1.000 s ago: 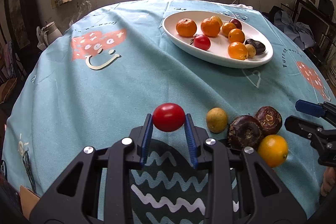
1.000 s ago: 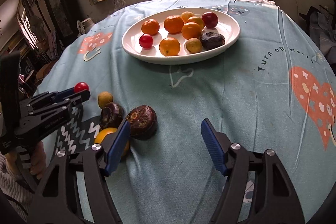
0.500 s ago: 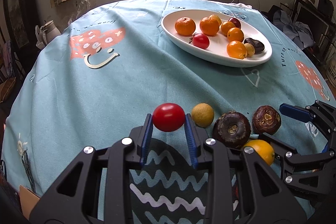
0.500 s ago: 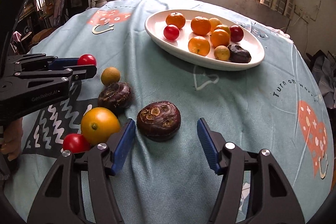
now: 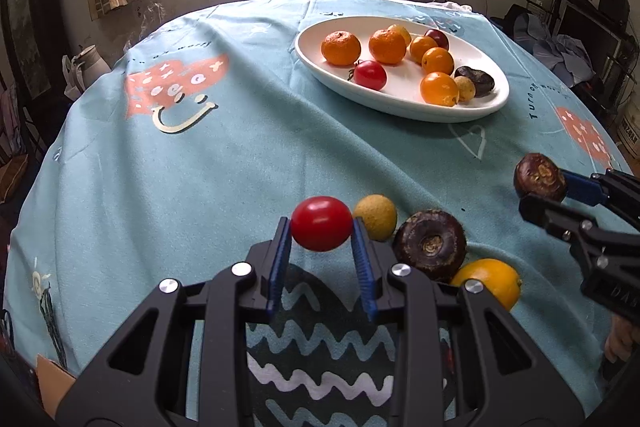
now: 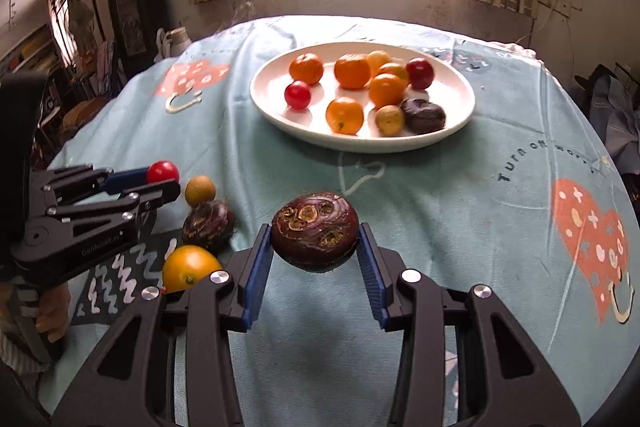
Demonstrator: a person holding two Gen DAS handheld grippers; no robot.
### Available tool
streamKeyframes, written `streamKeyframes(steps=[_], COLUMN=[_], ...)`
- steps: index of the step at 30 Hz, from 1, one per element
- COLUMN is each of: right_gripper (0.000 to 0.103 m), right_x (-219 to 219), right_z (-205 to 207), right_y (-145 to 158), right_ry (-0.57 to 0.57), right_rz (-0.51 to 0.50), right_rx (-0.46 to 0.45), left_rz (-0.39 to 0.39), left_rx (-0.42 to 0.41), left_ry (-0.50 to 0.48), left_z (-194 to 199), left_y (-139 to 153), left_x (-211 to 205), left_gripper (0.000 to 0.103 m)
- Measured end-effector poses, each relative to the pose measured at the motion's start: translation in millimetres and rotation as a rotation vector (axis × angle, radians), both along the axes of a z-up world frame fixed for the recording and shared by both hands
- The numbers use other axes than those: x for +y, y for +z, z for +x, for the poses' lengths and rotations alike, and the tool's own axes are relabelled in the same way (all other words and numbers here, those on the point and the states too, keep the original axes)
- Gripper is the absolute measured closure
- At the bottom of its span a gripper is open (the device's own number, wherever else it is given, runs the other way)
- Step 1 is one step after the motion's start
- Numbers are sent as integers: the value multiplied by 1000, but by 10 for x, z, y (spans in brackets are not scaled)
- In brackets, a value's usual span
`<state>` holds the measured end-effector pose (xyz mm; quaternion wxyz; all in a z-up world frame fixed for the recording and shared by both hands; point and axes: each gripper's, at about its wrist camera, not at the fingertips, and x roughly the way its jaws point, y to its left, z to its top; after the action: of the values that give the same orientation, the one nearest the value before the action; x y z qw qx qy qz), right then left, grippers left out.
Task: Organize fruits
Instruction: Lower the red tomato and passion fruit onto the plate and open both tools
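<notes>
My left gripper [image 5: 322, 227] is shut on a red cherry tomato [image 5: 322, 230] and holds it above the teal cloth; it also shows at the left of the right wrist view as the left gripper [image 6: 164, 179]. My right gripper [image 6: 316, 237] has a dark brown wrinkled fruit [image 6: 315, 231] between its blue pads, which are closing and pressing on it, and the fruit is clear of the cloth. A white oval plate [image 6: 360, 146] farther back holds several oranges, tomatoes and a dark fruit. The plate [image 5: 400, 109] is at upper right in the left wrist view.
Three loose fruits lie on the cloth between the grippers: a small yellow-brown one [image 5: 375, 217], a second dark brown one [image 5: 430, 245] and an orange [image 5: 492, 281]. The round table drops off on all sides. A white kettle [image 5: 86, 61] stands beyond the far left edge.
My right gripper swung over the dark brown fruit, narrowed onto it and lifted it off the cloth. The left gripper kept still with the tomato in it.
</notes>
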<state>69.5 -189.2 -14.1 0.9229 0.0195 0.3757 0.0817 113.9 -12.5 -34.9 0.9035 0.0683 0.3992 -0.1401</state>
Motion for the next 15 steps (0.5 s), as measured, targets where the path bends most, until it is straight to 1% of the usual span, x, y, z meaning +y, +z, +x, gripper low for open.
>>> streamKeyframes(steps=[3, 6, 8, 11, 13, 15], right_gripper=[60, 60, 60, 60, 60, 60], right_x=[-187, -313, -428, -595, -675, -718], right_z=[-41, -26, 46, 208, 356, 525], right_y=[84, 217, 428, 803, 973, 1027], right_ry=[-56, -79, -95, -141, -163, -173], right_rz=[62, 119, 139, 133, 141, 164], right_rx=[-35, -66, -104, -171, -209, -224], left_rz=[-34, -32, -34, -80, -112, -138], left_rx=[-29, -66, -99, -129, -141, -129], left_ry=[-6, -24, -29, -25, -15, -10], left_z=[-22, 67, 189, 415, 569, 720], left_y=[141, 353, 538, 801, 892, 878], left_x=[-43, -186, -293, -434, -514, -587], left_gripper=[72, 72, 72, 72, 72, 72])
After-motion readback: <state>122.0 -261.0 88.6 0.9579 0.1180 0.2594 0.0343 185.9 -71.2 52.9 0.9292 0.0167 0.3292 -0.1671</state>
